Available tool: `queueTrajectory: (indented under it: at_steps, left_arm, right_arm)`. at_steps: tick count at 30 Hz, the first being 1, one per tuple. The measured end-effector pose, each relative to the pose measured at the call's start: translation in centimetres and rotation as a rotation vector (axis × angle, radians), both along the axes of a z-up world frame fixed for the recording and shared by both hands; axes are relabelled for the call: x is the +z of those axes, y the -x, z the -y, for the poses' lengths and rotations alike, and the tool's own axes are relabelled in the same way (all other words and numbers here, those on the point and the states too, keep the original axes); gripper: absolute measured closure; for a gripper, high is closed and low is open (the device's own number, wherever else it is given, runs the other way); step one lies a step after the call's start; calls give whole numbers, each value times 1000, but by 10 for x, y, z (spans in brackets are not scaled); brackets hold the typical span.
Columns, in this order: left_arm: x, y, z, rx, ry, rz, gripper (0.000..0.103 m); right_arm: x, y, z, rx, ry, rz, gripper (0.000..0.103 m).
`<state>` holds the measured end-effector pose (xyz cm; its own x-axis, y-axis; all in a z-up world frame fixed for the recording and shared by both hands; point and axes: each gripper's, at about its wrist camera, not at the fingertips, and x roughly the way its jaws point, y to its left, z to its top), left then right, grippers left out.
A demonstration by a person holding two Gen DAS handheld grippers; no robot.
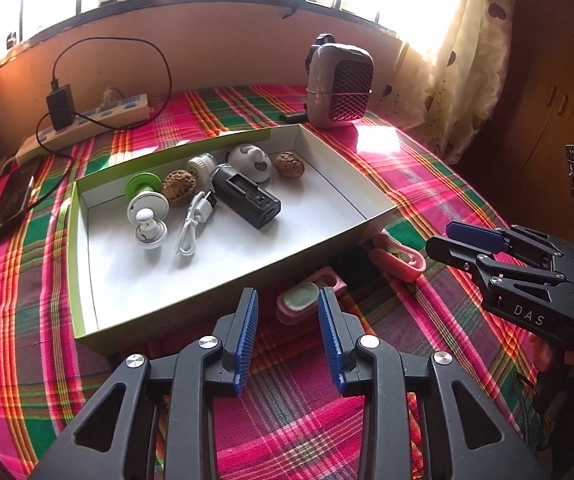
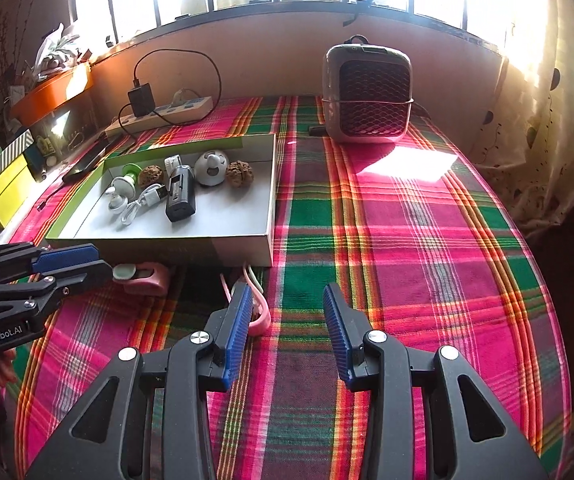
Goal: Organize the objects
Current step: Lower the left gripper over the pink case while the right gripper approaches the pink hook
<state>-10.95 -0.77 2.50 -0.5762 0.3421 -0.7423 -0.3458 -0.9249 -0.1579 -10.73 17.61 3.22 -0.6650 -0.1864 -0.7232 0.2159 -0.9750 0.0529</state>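
Observation:
A shallow white box with a green rim (image 1: 87,280) (image 2: 247,240) sits on the plaid cloth. It holds a black device (image 1: 247,196) (image 2: 181,196), a white cable (image 1: 193,228), two walnuts (image 1: 289,165), white round pieces and a green suction cup (image 1: 143,186). A pink case with a pale green pad (image 1: 301,300) (image 2: 139,274) lies on the cloth in front of the box, just ahead of my open left gripper (image 1: 287,312). A pink looped item (image 1: 397,260) (image 2: 257,308) lies beside it, by the left finger of my open right gripper (image 2: 287,312) (image 1: 459,246). Both grippers are empty.
A grey and maroon fan heater (image 1: 341,88) (image 2: 367,96) stands behind the box. A power strip with a black charger (image 1: 87,120) (image 2: 159,112) and a dark phone (image 1: 11,200) lie at the left. A curtain (image 2: 547,120) hangs at the right.

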Motion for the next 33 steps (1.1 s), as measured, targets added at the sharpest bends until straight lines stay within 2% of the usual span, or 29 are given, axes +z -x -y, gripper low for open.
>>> queueTrajectory:
  at_steps: [10, 20, 24, 33]
  left_arm:
    - [-7, 4, -12, -22, 11, 30, 71]
    - [-7, -8, -32, -110, 24, 33, 71]
    - [-9, -4, -34, -68, 57, 32, 71]
    - [-14, 5, -40, -47, 87, 46, 71]
  right_arm:
    - [-10, 2, 3, 44, 31, 32, 60]
    - [-15, 3, 1, 68, 42, 49, 60]
    - [-18, 5, 3, 97, 44, 65, 60]
    - [-24, 11, 10, 133, 5, 79, 60]
